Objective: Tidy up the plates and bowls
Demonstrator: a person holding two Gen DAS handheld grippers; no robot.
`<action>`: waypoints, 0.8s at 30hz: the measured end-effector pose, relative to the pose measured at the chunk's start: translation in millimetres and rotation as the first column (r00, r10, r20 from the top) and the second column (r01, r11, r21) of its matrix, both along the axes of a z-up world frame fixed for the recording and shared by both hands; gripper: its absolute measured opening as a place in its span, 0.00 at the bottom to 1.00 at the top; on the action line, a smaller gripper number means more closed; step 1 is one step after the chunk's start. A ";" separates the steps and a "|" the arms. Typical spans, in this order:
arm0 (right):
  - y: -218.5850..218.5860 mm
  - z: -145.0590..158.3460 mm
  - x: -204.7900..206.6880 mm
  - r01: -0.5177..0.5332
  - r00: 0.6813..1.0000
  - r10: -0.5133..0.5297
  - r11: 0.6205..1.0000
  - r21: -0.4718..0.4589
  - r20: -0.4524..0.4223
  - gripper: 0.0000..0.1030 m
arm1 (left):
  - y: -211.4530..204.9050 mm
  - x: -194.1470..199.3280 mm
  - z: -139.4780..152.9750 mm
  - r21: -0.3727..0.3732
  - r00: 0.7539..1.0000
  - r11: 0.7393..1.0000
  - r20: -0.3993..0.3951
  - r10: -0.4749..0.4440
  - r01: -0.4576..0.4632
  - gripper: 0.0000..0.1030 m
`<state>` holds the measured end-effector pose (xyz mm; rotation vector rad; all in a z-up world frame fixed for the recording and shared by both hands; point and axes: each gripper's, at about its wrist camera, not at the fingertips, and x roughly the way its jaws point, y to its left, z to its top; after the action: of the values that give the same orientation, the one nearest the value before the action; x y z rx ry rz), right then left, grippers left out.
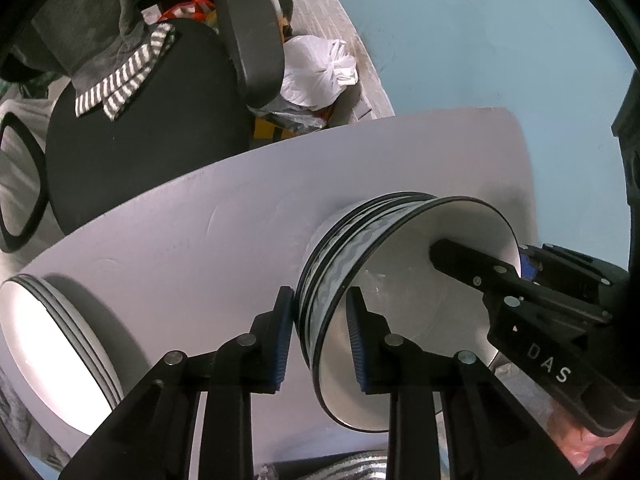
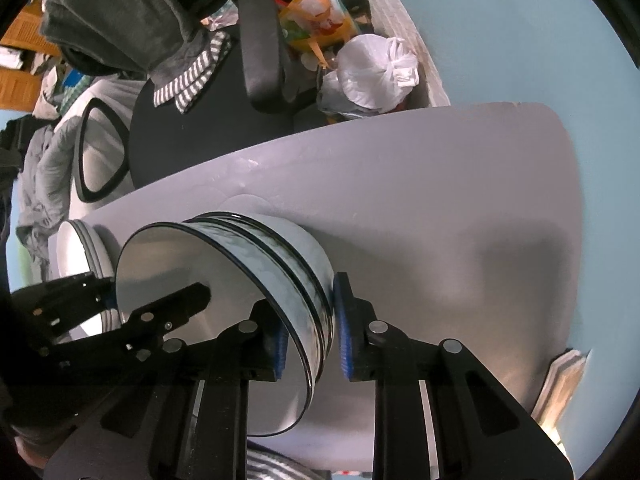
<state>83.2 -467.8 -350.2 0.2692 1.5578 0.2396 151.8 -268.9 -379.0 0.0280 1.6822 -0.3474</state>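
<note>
The left gripper (image 1: 320,332) straddles the near rim of a stack of bowls (image 1: 360,248), one blue-padded finger outside the wall and the other inside the top bowl; the outer pad touches the patterned band, and the inner pad sits at the rim, so it pinches the bowl wall. The right gripper (image 2: 310,328) does the same on the opposite side of the same stack (image 2: 256,248): one pad inside the bowl, one outside against the lower band, closed on the wall. Each wrist view shows the other gripper's black finger reaching into the white bowl interior.

The stack looks like two nested bowls, judging by two patterned grey bands edged with black lines, though a third cannot be ruled out. It rests on a pale grey table (image 1: 180,240), towards the middle of it.

A second piece of dishware, a white dish with dark rim lines (image 1: 52,344), stands well apart near the table's left edge; whether it is one item or several stacked I cannot tell.

Beyond the table is one black office chair (image 1: 140,140) with a grey garment and a striped cloth (image 1: 120,80) draped on it, and one knotted white plastic bag (image 1: 316,72) on the floor.
</note>
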 end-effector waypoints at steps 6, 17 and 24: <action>-2.9 -8.3 5.8 -0.009 0.999 0.009 1.000 -0.013 -0.043 0.19 | -3.4 -0.3 -3.9 -0.007 0.999 0.999 -0.007 -0.043 0.043 0.23; -11.8 -13.6 1.1 0.000 0.995 0.006 0.998 0.059 -0.099 0.21 | -2.2 5.3 -14.2 -0.035 0.995 0.999 -0.093 -0.045 0.041 0.39; -18.8 -19.0 1.7 0.014 0.993 -0.003 0.995 0.097 -0.117 0.29 | -3.7 5.6 -16.1 -0.063 0.993 0.997 -0.107 -0.045 0.039 0.36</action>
<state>84.9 -486.6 -369.2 0.3719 1.6627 0.2983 157.4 -272.6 -395.2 -0.0008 1.7799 -0.4387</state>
